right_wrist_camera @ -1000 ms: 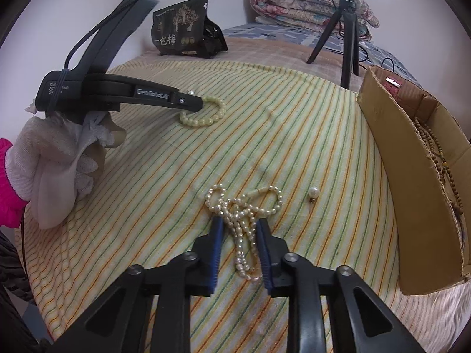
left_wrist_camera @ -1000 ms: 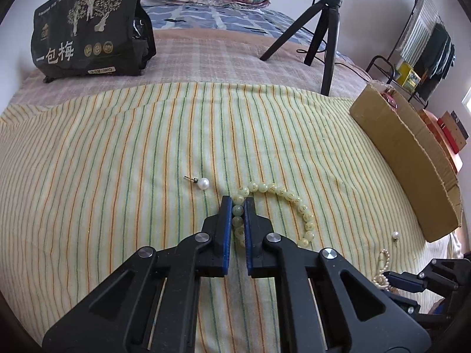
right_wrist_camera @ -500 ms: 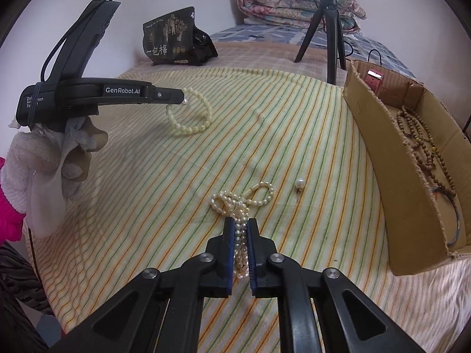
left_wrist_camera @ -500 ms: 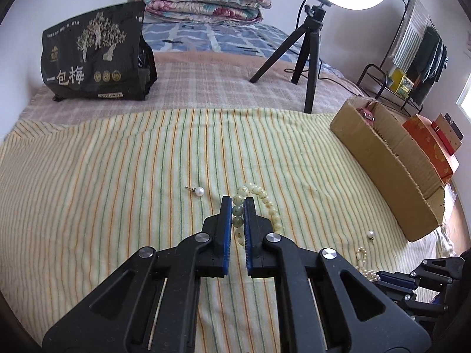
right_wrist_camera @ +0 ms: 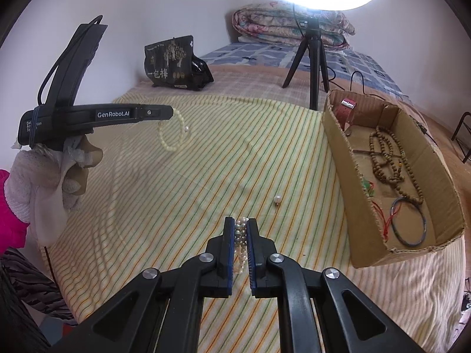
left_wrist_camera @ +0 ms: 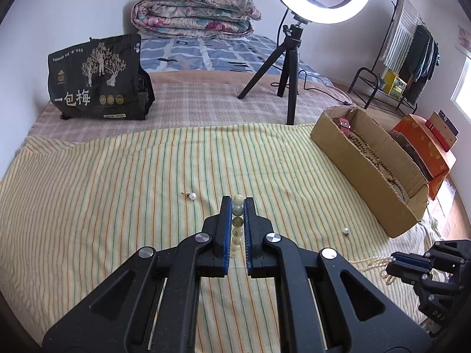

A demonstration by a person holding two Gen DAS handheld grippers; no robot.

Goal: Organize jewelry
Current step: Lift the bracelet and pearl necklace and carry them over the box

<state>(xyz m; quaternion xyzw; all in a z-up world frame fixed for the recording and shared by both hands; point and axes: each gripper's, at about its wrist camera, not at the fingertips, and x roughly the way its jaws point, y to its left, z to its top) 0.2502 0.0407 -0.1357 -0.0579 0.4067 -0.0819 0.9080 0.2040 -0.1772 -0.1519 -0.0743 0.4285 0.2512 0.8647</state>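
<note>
My left gripper [left_wrist_camera: 237, 203] is shut on a pale green bead bracelet [left_wrist_camera: 237, 223] and holds it in the air above the striped cloth [left_wrist_camera: 117, 194]; the bracelet hangs from it in the right wrist view [right_wrist_camera: 170, 135]. My right gripper [right_wrist_camera: 240, 226] is shut on a white pearl necklace [right_wrist_camera: 240, 244], lifted off the cloth; it shows at the lower right of the left wrist view [left_wrist_camera: 374, 261]. Two loose pearl earrings lie on the cloth, one [left_wrist_camera: 192, 196] ahead of the left gripper, one [right_wrist_camera: 277, 199] ahead of the right gripper. The cardboard box [right_wrist_camera: 341, 158] at the right holds jewelry.
In the box lie a brown bead necklace [right_wrist_camera: 388, 158], a blue bangle [right_wrist_camera: 409, 223] and a red strap [right_wrist_camera: 347, 108]. A black bag [left_wrist_camera: 97, 79], a ring-light tripod [left_wrist_camera: 290, 67] and a folded quilt [left_wrist_camera: 194, 14] stand at the back. An orange box [left_wrist_camera: 424, 150] sits beyond the cardboard box.
Both grippers have risen off the cloth. The left lifted the green bracelet clear. The right closed on the pearl necklace and raised it.
</note>
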